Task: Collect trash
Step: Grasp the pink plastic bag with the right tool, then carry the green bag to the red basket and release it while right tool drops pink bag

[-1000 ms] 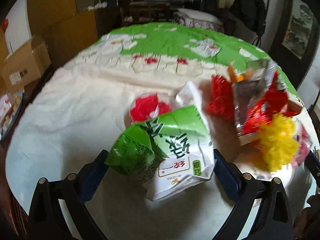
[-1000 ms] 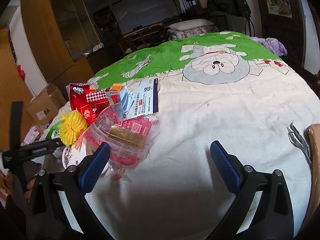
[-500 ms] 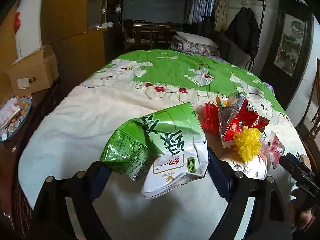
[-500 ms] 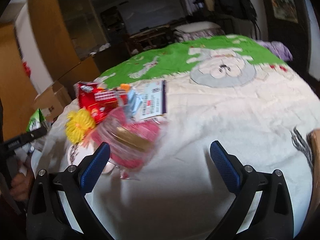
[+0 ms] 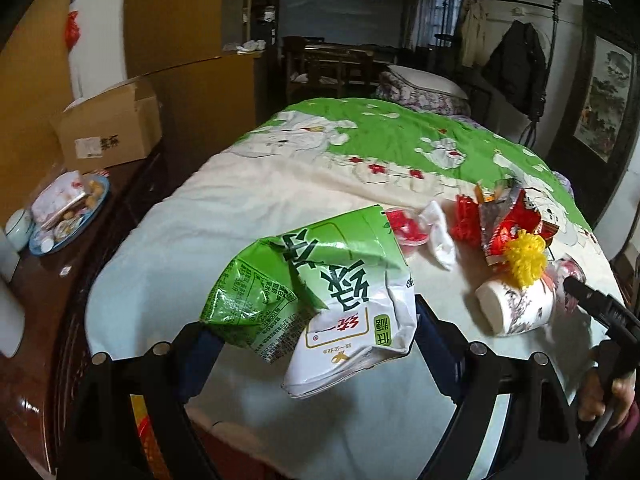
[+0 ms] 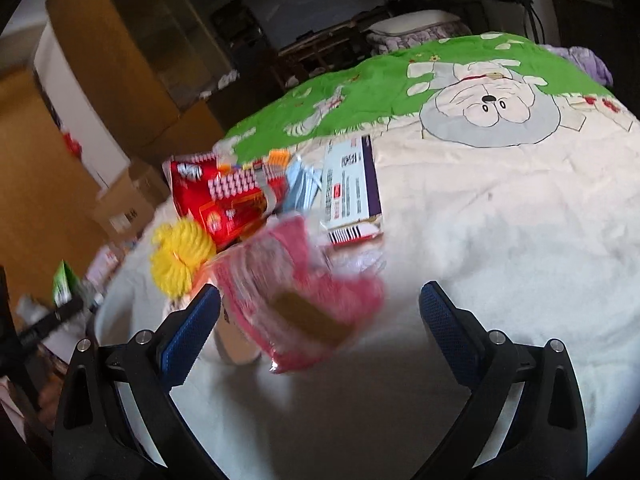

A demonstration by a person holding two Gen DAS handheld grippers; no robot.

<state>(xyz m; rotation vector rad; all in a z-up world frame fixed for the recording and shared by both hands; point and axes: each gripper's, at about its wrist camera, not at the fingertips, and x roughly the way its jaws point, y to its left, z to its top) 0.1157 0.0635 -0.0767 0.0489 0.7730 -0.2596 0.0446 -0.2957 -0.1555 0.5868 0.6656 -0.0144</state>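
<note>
A crumpled green and white drink carton [image 5: 320,288] hangs above the round table's cloth [image 5: 248,208], with my left gripper [image 5: 316,340] shut on it from both sides. Further right on the table lie a red snack bag [image 5: 508,220], a yellow pom-pom [image 5: 524,260], a tipped white cup [image 5: 516,308] and a white tissue [image 5: 440,240]. My right gripper [image 6: 320,320] is closing its jaws around a blurred pink wrapper [image 6: 296,292]; its right pad stands apart from the wrapper. Behind the wrapper lie the pom-pom [image 6: 180,256], the snack bag [image 6: 220,196] and a white and purple box [image 6: 352,192].
A dark sideboard on the left carries a cardboard box [image 5: 108,128] and a blue plate of snacks [image 5: 68,216]. Something red and yellow [image 5: 148,440] shows below the table's near edge. A blue face mask [image 6: 304,184] lies by the box. A person's hand [image 5: 608,400] grips the right tool.
My left gripper has risen and drawn back from the trash pile with the carton in it. The right gripper has tipped toward the pink wrapper, which now lies between its jaws.
</note>
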